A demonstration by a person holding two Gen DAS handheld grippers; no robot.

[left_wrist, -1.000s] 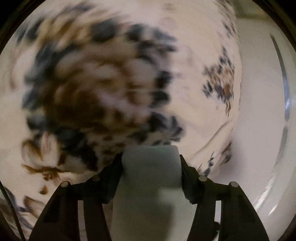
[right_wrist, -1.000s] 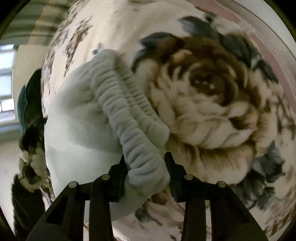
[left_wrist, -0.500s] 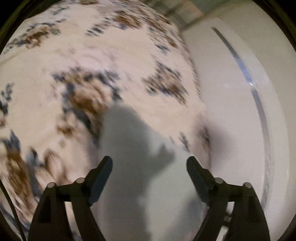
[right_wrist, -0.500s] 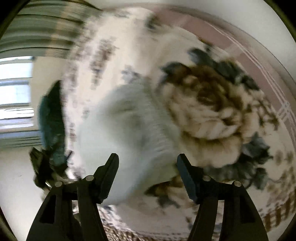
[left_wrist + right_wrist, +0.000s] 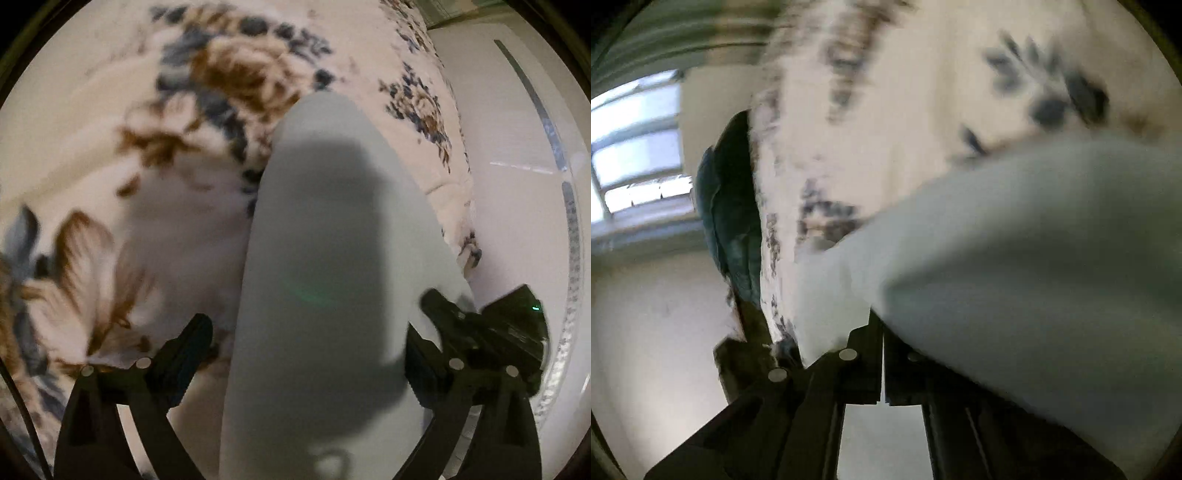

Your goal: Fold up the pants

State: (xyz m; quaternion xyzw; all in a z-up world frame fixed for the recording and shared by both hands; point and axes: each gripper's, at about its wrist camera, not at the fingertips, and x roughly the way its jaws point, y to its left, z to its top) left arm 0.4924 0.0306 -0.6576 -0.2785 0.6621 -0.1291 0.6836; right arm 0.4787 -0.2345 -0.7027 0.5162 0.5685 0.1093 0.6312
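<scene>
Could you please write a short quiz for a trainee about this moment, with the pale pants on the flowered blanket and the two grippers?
1. True or false: the left gripper is clamped on the pale grey-green pants.
2. What do the pants lie on?
A. a bare wooden floor
B. a floral blanket
C. a metal tray
3. Fill in the word: the jaws of the right gripper stand ____.

Key
1. False. Its jaws stand wide apart, one on each side of the pants, and do not press on them; they have just been opening.
2. B.
3. Shut. The jaws have just closed; whether they pinch any cloth cannot be told.
</scene>
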